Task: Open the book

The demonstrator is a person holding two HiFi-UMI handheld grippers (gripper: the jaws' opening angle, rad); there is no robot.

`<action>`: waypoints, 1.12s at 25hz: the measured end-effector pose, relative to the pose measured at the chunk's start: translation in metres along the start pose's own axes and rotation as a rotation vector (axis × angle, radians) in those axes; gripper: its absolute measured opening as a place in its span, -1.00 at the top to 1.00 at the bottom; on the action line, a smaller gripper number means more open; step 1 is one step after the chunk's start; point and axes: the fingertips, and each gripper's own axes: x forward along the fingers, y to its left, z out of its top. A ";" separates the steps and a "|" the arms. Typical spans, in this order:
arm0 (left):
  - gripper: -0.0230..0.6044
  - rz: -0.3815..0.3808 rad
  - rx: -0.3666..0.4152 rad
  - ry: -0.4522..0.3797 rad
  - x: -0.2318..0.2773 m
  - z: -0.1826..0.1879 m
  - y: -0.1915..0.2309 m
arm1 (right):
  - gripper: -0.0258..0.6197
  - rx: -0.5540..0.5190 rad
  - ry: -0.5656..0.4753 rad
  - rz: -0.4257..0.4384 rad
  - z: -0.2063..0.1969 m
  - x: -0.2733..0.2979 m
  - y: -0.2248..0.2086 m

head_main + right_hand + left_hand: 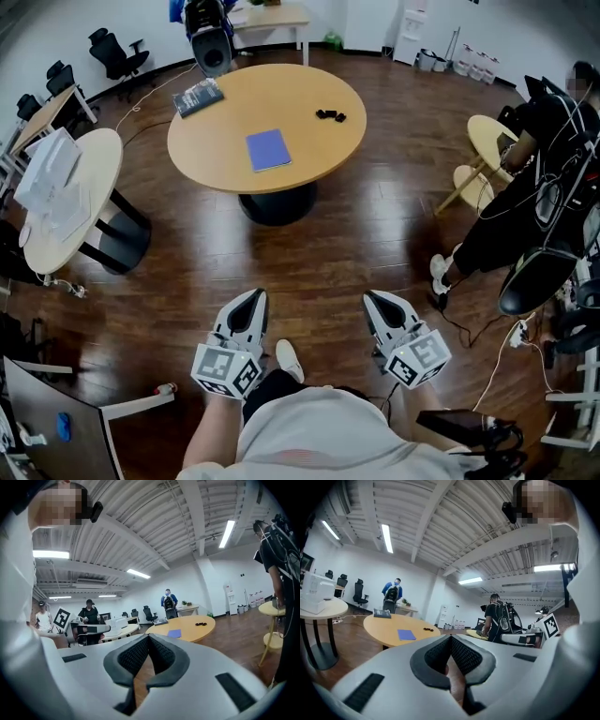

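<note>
book [268, 149] lying closed on the round table [281, 98], toward its near side | left gripper [251, 300] hovering over the floor, well apart from the table, jaws pressing together, carrying nothing | right gripper [376, 300] doing the same alongside

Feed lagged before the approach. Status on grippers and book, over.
Left gripper and right gripper shut, empty. Thin blue book closed, flat on round tan wooden table, out of reach. Dark wood floor between, no obstacle.
</note>
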 end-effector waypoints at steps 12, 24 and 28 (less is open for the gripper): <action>0.90 0.003 0.017 0.013 0.054 0.037 0.133 | 0.91 -0.028 0.024 -0.002 0.025 0.147 -0.004; 0.90 0.039 0.002 0.022 0.134 0.046 0.194 | 0.91 -0.013 0.018 0.041 0.035 0.245 -0.065; 0.90 0.069 0.016 0.015 0.179 0.060 0.208 | 0.91 -0.009 0.013 0.073 0.041 0.281 -0.104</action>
